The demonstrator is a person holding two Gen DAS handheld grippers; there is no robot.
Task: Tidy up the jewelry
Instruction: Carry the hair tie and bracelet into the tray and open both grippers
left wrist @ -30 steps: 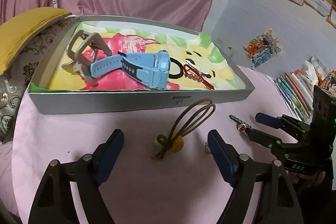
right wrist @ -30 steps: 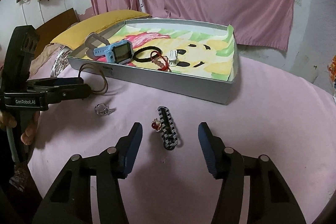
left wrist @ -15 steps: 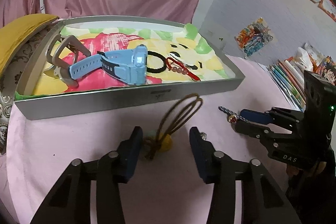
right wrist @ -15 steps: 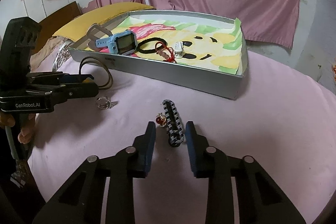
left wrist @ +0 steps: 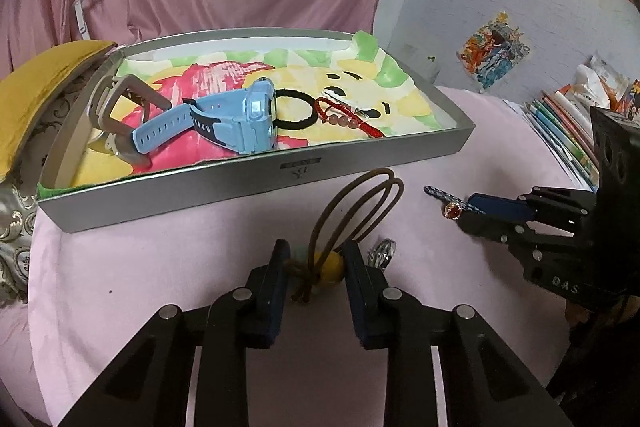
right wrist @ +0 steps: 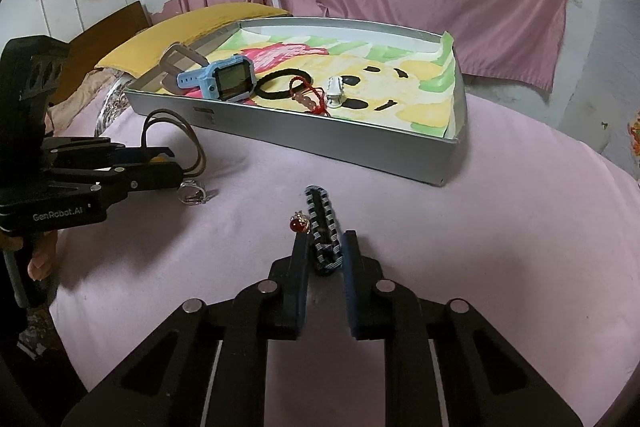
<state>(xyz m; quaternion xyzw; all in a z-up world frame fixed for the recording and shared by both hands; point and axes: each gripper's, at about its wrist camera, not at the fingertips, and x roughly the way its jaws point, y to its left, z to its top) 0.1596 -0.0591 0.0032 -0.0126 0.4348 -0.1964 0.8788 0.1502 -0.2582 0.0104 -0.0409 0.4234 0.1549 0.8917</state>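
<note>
A brown hair tie [left wrist: 360,199] with a yellow bead [left wrist: 330,265] lies on the pink cloth in front of the grey tray [left wrist: 240,183]. My left gripper [left wrist: 316,255] is closing on it, and its pads meet the bead and knot. To its right lies a dark braided bracelet [right wrist: 322,215] with a red charm [right wrist: 299,225]. My right gripper [right wrist: 324,243] is closing on the bracelet's near end, pads against it. A clear ring [right wrist: 192,191] rests on the cloth beside the left fingers. In the tray are a blue watch [left wrist: 248,119], a black hair band [left wrist: 294,111], a red bead bracelet [left wrist: 344,119] and a white clip [right wrist: 335,95].
A taupe claw clip [left wrist: 120,107] sits at the tray's left end. A yellow pillow [left wrist: 36,95] lies left of the tray and stacked books [left wrist: 560,123] lie at the right. Pink curtains hang behind. A person's fingers [right wrist: 40,255] hold the left gripper's handle.
Both pairs of jaws have narrowed from wide open, the left onto the hair tie's bead, the right onto the braided bracelet. The left view has rolled a little. Neither item has moved.
</note>
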